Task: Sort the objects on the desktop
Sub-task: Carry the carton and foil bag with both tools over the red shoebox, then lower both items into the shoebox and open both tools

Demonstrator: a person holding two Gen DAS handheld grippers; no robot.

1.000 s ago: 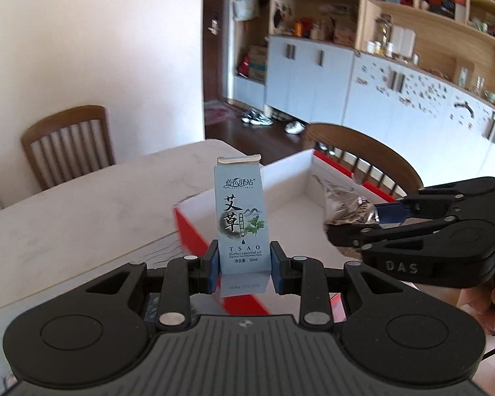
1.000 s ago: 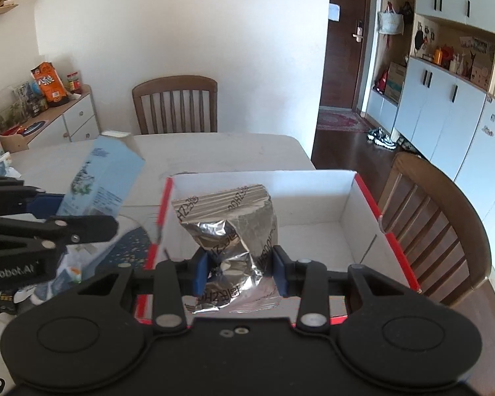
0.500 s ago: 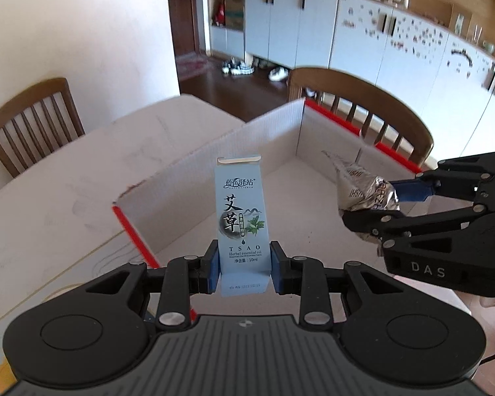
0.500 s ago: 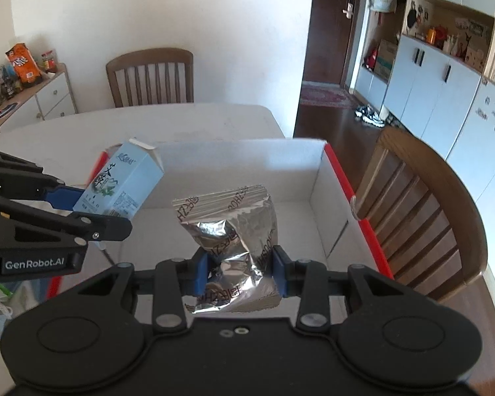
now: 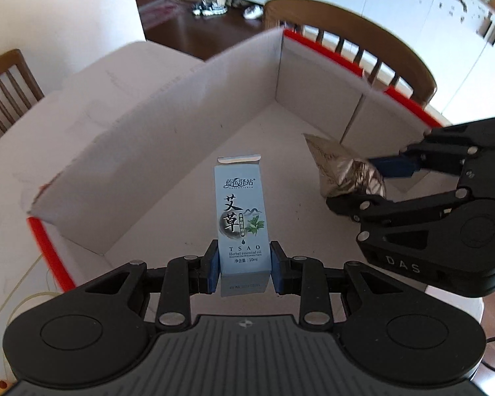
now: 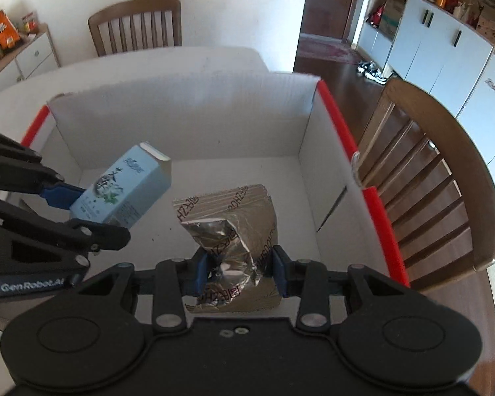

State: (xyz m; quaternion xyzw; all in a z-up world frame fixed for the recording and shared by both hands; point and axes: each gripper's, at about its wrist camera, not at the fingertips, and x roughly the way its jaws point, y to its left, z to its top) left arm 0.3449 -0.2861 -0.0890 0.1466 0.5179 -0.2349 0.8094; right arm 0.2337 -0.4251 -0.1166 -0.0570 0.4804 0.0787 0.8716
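Observation:
My left gripper (image 5: 244,269) is shut on a small light-blue herbal oil carton (image 5: 241,217) and holds it over the open white box with red rims (image 5: 168,151). The carton also shows in the right wrist view (image 6: 125,188), tilted, above the box's left side. My right gripper (image 6: 239,272) is shut on a crumpled silver foil packet (image 6: 234,227) and holds it over the box floor (image 6: 234,171). The packet shows in the left wrist view (image 5: 343,171) to the right of the carton. Both objects are inside the box's walls, held off the floor.
The box sits on a pale table (image 5: 92,99). A wooden chair (image 6: 439,171) stands close by the box's right wall, another chair (image 6: 135,26) beyond the table's far side. A sideboard with snacks (image 6: 13,43) is at far left.
Both grippers have moved forward and down, from above the box's near edge to inside the box walls, each still holding its object.

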